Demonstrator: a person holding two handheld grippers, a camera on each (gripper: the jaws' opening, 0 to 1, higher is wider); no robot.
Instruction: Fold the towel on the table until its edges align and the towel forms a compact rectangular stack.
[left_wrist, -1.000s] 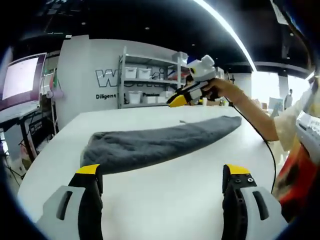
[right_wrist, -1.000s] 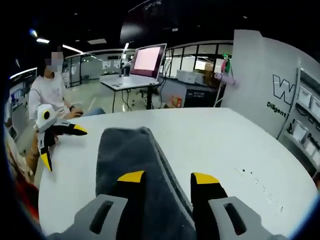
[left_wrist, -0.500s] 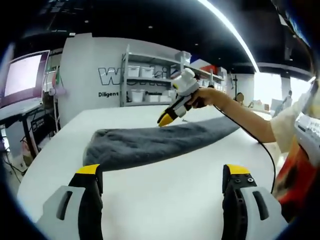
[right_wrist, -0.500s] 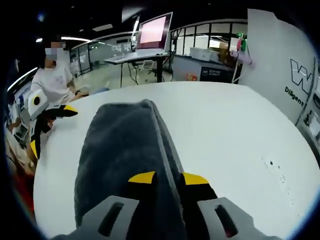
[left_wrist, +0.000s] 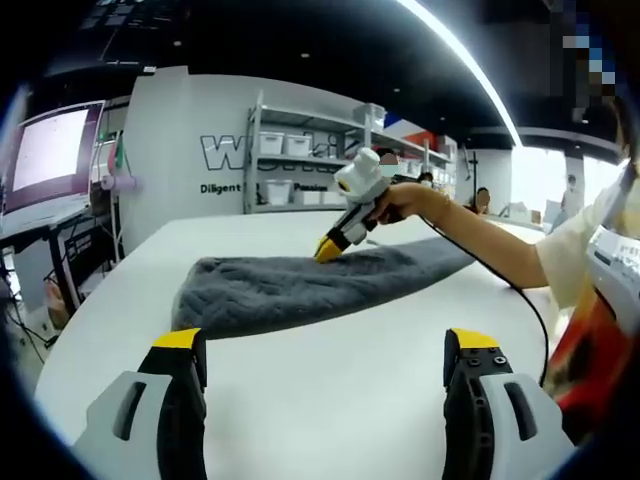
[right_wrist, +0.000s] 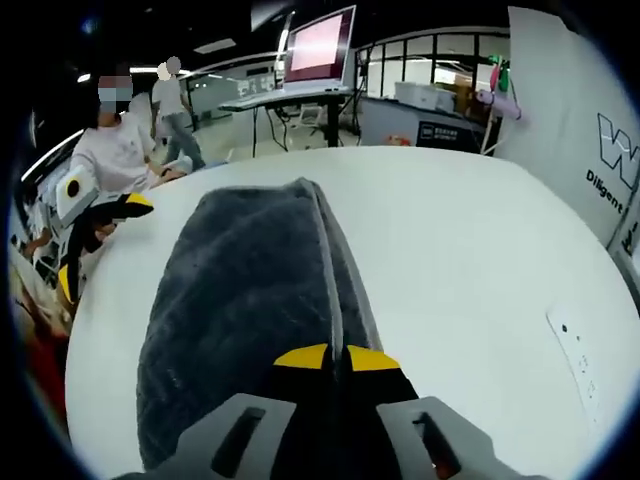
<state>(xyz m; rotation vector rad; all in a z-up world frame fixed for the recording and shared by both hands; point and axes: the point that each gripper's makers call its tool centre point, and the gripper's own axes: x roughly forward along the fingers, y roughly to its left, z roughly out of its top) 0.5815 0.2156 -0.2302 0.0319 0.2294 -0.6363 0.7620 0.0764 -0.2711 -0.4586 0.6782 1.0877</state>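
A long grey towel (left_wrist: 300, 285) lies folded lengthwise across the white table (left_wrist: 330, 400). My left gripper (left_wrist: 325, 345) hovers open above bare table, short of the towel's near edge, with nothing between its jaws. The right gripper (left_wrist: 330, 248), held in a hand, touches the towel's far long edge near its middle. In the right gripper view the towel (right_wrist: 240, 300) stretches away from me, and its raised fold ridge runs straight into my right gripper (right_wrist: 337, 358), which is shut on it. The left gripper (right_wrist: 85, 235) hangs off the table's left side.
Shelves with white bins (left_wrist: 300, 150) and a lit monitor (left_wrist: 45, 150) stand beyond the table. A cable (left_wrist: 525, 300) trails from the right gripper over the table's right side. A thin white strip (right_wrist: 580, 352) lies on the table's right. A seated person (right_wrist: 120, 150) is behind.
The right gripper came down onto the towel's far edge and its jaws closed on the fold ridge. The left gripper stayed open and still.
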